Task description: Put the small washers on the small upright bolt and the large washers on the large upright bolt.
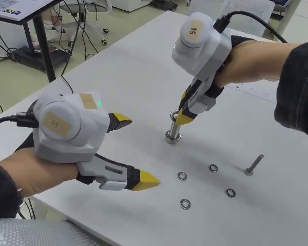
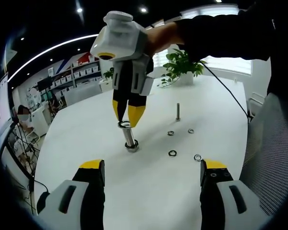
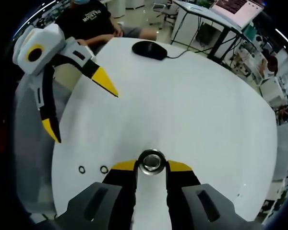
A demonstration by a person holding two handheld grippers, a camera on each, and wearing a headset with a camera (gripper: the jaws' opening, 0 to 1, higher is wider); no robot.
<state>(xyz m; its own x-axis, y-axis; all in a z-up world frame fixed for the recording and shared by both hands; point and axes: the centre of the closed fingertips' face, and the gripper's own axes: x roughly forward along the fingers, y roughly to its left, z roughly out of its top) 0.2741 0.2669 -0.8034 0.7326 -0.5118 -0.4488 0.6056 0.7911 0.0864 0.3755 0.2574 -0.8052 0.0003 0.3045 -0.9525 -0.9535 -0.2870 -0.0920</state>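
Mid-table, right gripper [image 1: 182, 117] points down with its jaws pinched on a large steel washer [image 3: 151, 162], held flat at the top of the large upright steel bolt [image 1: 173, 130]. Key relation: washer hole is over the bolt tip and the bolt axis is vertical, so the next move is probably straight down, then release. Can't tell if the tip has entered the hole. The left gripper [image 1: 136, 149] hovers near-left of that bolt, jaws wide apart, empty. Four small steel ring washers [image 1: 182, 176] lie flat on the white table [image 1: 118, 66], near-right of the big bolt. The small upright steel bolt [image 1: 254, 165] stands bare further right. Left gripper is nearer the loose washers.
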